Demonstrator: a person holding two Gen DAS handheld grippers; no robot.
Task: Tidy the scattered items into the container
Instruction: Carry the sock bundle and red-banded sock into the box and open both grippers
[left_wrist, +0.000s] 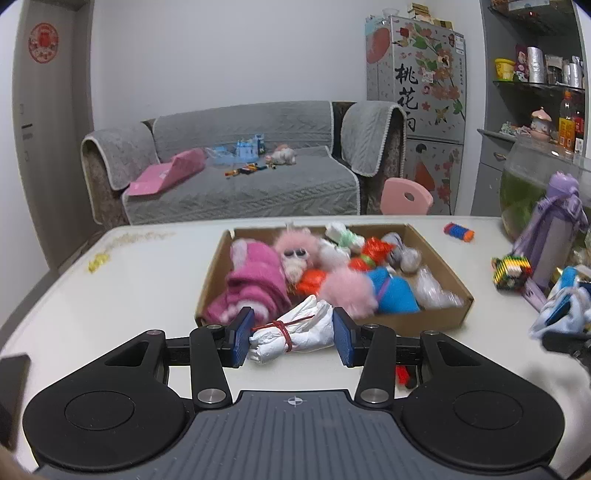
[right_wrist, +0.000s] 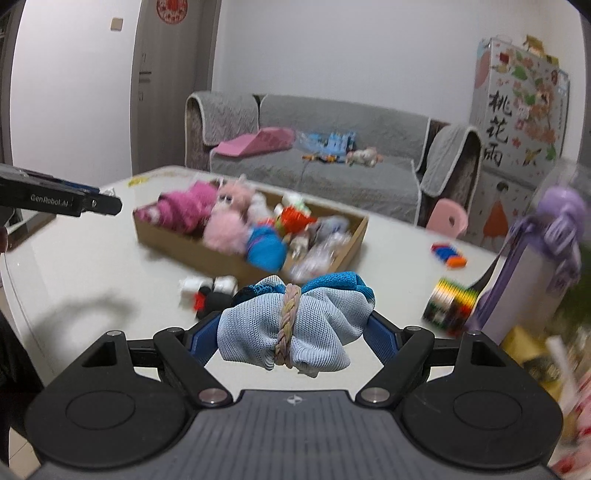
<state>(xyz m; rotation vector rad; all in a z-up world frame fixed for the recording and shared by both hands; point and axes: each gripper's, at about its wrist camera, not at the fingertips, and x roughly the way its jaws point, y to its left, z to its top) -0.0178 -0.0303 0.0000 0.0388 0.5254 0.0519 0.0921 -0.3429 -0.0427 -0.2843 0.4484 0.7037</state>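
Transport step. A white bundle tied with red band (left_wrist: 291, 334) is gripped by the left claw (left_wrist: 291, 338) just before the cardboard box (left_wrist: 432, 321); a blue mesh bundle (right_wrist: 295, 325) is clamped by the right claw (right_wrist: 295, 332) above the bench (right_wrist: 92, 277). Next, carriage over the box rim and release are called for.

white bundle (left_wrist: 291, 334), blue bundle (right_wrist: 291, 325), seemingly near-full box (left_wrist: 436, 325)

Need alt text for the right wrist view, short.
The right claw grips a light blue mesh bundle tied with a braided band, above a white table. Beyond it sits a cardboard box full of plush toys and a grey sofa.
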